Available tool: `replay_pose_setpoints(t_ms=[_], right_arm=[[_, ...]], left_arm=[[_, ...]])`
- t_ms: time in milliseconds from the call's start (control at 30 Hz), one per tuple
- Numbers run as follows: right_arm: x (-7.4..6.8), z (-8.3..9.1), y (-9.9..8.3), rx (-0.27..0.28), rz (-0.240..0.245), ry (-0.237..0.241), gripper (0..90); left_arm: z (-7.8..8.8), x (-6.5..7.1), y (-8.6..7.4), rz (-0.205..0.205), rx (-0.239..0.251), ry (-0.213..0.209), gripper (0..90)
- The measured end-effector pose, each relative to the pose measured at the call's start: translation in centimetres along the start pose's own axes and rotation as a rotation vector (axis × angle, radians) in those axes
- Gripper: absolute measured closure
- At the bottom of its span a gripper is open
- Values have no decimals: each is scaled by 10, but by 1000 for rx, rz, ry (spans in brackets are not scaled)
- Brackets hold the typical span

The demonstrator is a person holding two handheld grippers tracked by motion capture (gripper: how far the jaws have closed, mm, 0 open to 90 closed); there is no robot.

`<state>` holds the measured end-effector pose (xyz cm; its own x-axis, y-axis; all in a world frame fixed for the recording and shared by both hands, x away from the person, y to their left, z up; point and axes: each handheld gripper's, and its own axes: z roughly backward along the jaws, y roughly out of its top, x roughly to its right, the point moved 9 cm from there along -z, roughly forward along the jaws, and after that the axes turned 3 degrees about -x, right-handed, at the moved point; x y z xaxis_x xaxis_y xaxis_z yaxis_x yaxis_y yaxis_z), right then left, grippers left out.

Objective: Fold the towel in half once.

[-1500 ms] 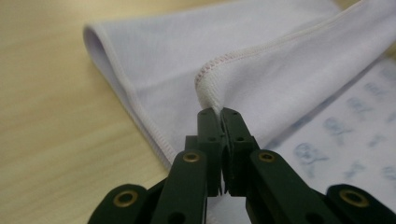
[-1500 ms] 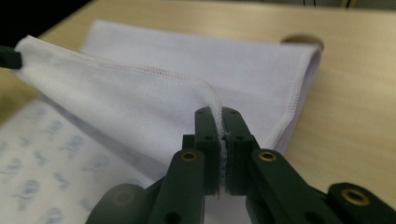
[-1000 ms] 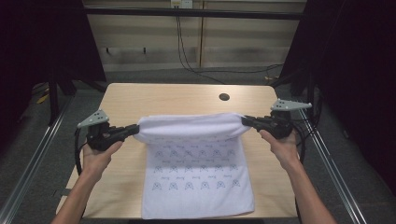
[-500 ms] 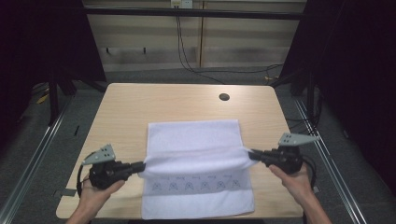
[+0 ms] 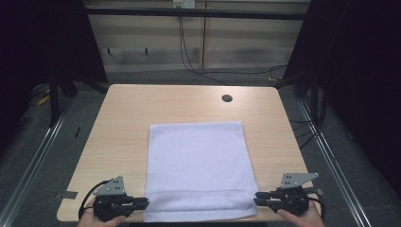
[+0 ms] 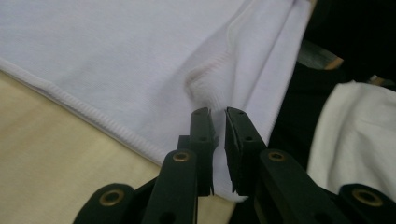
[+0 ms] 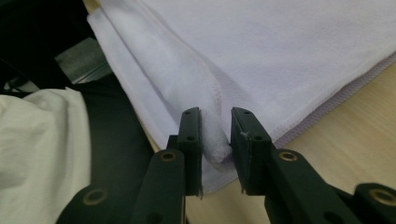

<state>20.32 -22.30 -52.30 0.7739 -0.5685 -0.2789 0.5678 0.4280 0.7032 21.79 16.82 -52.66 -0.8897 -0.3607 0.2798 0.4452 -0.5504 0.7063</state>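
Towel (image 5: 196, 163) soft, light, limp; grip at near corners. L gripper (image 6: 218, 114) & R gripper (image 7: 215, 114) jaws just opening, corners loose between

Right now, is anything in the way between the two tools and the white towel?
No, nothing visible is. The left tool and the right tool sit right at the near corners of the towel. Their jaws have just been opening, and the folded corner cloth lies between them.

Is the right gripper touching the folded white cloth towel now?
Cannot tell. In the right gripper view, the towel corner sits between the right gripper jaws, just opening.
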Motion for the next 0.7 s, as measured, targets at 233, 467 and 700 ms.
replay_pose_setpoints(t_ms=[233,467,700], right_arm=[[-7,9,2,67,-16,41,696],[37,-14,30,67,-53,-33,691],[88,-60,72,2,-82,-99,609]], left_arm=[[11,-9,17,27,106,7,736],[-23,-71,53,119,93,77,696],[-58,-135,80,173,62,201,665]])
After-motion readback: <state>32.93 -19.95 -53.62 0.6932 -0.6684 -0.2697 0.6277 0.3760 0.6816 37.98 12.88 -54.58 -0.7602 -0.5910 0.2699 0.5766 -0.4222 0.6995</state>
